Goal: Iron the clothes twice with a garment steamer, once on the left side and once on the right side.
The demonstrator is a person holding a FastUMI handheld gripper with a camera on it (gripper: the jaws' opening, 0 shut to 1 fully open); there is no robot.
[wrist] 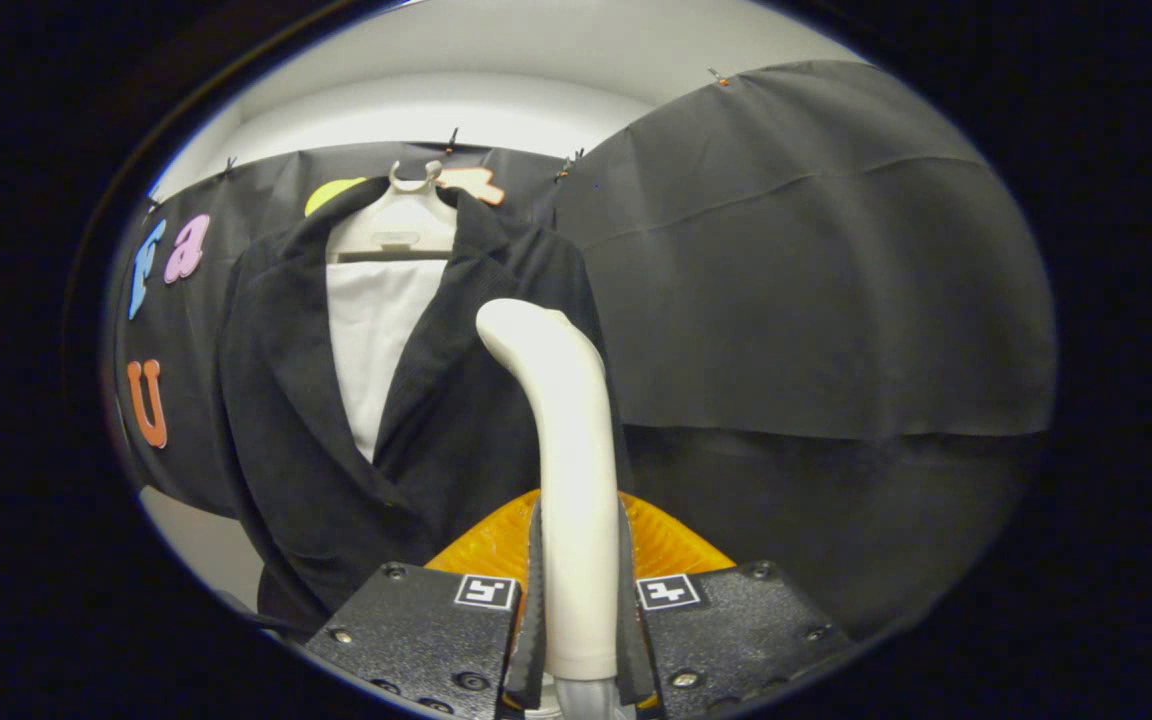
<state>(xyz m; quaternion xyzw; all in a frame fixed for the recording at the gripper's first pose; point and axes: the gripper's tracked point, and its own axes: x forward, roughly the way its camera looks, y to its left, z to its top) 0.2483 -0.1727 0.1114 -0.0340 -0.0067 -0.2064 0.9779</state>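
A black jacket (456,420) hangs on a white hanger (401,225) against the booth wall, with a white lining or shirt (376,330) showing between its lapels. My gripper (578,590) is shut on the handle of a cream-white garment steamer (566,430). The steamer stands upright between my fingers (534,600). Its curved head leans toward the jacket's right front panel, over the right lapel. Whether the head touches the cloth I cannot tell. An orange translucent part (496,545) of the steamer sits just behind the fingers.
Black cloth (816,280) covers the wall behind and to the right of the jacket. A pale wall strip (456,100) shows above it, and a light surface (201,545) lies below the jacket's left hem.
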